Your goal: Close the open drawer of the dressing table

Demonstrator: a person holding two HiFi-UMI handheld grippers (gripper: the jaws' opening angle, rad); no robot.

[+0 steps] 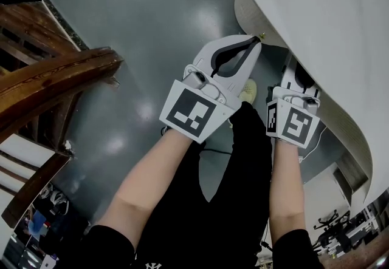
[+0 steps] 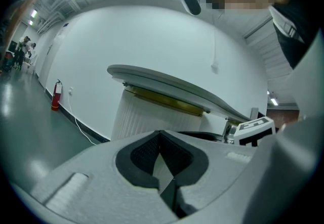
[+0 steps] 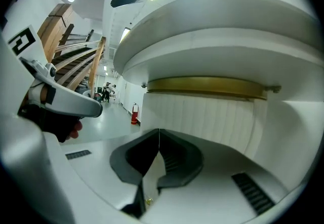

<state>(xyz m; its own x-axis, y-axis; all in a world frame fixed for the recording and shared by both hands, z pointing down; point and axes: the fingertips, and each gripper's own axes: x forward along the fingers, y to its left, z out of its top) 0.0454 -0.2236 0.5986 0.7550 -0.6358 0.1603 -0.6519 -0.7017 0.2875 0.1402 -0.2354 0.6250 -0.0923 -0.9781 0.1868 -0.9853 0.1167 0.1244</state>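
Our left gripper [image 2: 161, 133] and right gripper [image 3: 159, 131] are both pinched together on nothing, right up by the dressing table [image 1: 316, 6]. The ribbed drawer front [image 3: 202, 117] looks tucked under the top, so closing's basically done, maybe one last nudge.

No readable text or numbers anywhere tbh, just black-and-white coded square markers [image 1: 191, 111], not actual writing.

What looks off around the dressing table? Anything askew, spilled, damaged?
Nothing stands out. The dressing table looks intact, its fluted front and gold strip unmarked, and there is no spill on the floor. The left gripper and right gripper are both shut and empty, close to the front.
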